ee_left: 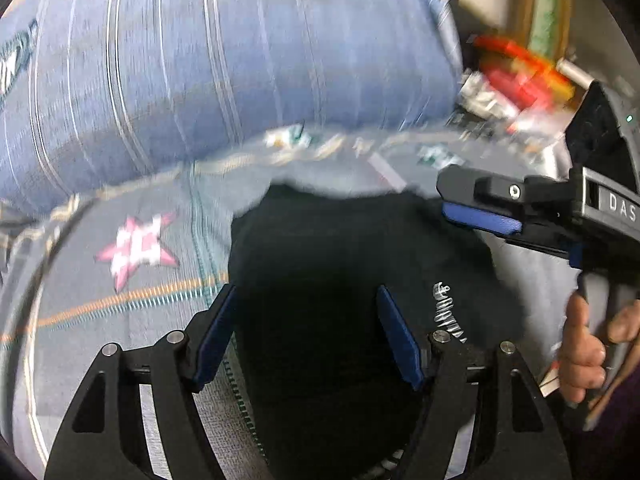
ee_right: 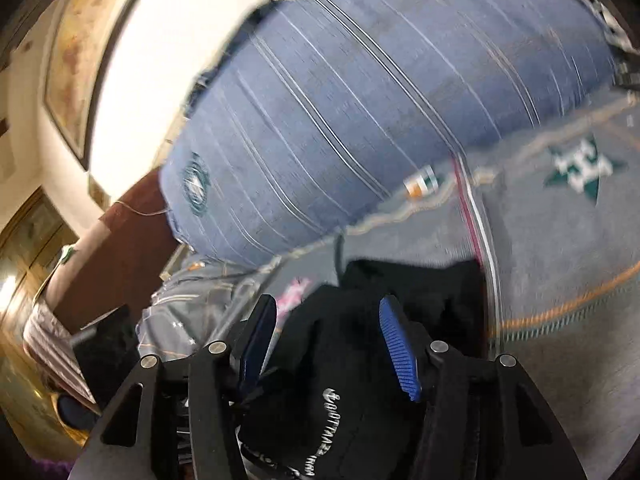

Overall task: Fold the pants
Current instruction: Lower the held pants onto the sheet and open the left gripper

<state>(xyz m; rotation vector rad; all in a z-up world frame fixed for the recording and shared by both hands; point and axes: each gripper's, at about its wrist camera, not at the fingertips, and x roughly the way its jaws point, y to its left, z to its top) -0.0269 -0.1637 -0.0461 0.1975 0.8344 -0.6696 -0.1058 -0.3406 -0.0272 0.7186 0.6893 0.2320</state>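
The black pants [ee_left: 340, 272] lie bunched on a grey patterned bedspread [ee_left: 132, 312], with white lettering near their right edge. My left gripper [ee_left: 306, 300] is open just above them, fingers wide apart, nothing held. My right gripper [ee_left: 480, 216] comes in from the right in the left wrist view, over the pants' far right edge. In the right wrist view it [ee_right: 326, 312] is open, and the pants [ee_right: 352, 380] with their white logo lie between and under its fingers. Both views are motion-blurred.
A large blue striped pillow [ee_left: 224, 64] lies behind the pants; it also shows in the right wrist view [ee_right: 380, 108]. Red and white clutter [ee_left: 516, 80] sits at the far right. A brown headboard [ee_right: 116, 256] and bright wall are at the left.
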